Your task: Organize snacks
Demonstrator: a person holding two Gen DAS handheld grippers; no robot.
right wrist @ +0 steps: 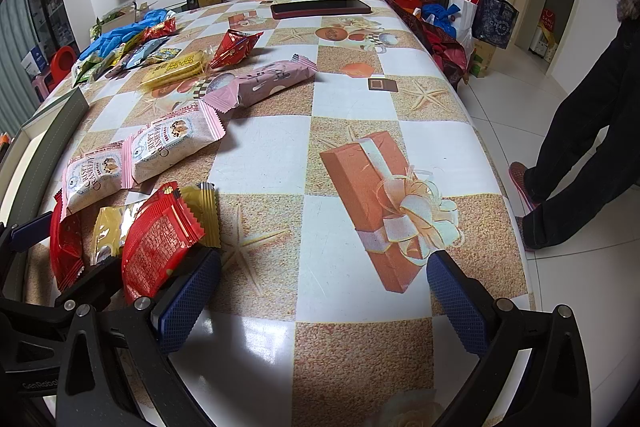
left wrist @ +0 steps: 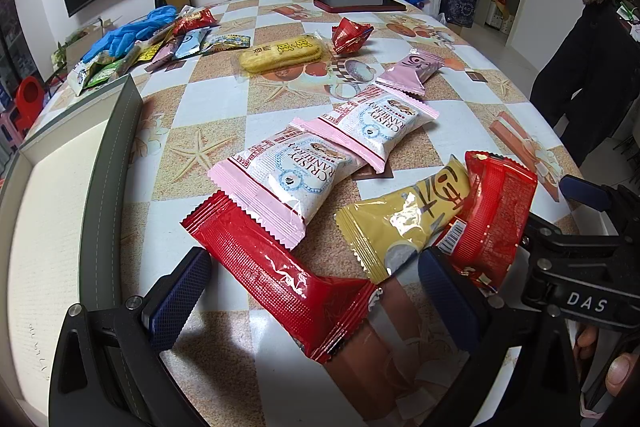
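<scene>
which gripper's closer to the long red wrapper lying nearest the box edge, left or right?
Left. The left gripper has its open jaws either side of the long red wrapper. The right gripper sits off to the side over bare tablecloth, jaws open and empty.

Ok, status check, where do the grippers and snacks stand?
Left gripper open, straddling red packet. Right gripper open, empty, over bare table. Other snacks loose; box left, nothing blocking.

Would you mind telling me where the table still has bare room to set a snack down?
The widest free patch is the cloth right of the pink wrapper, running toward the phone. Another lies between the tray and the cranberry packs. The far-left pile under the blue glove is crowded.
</scene>
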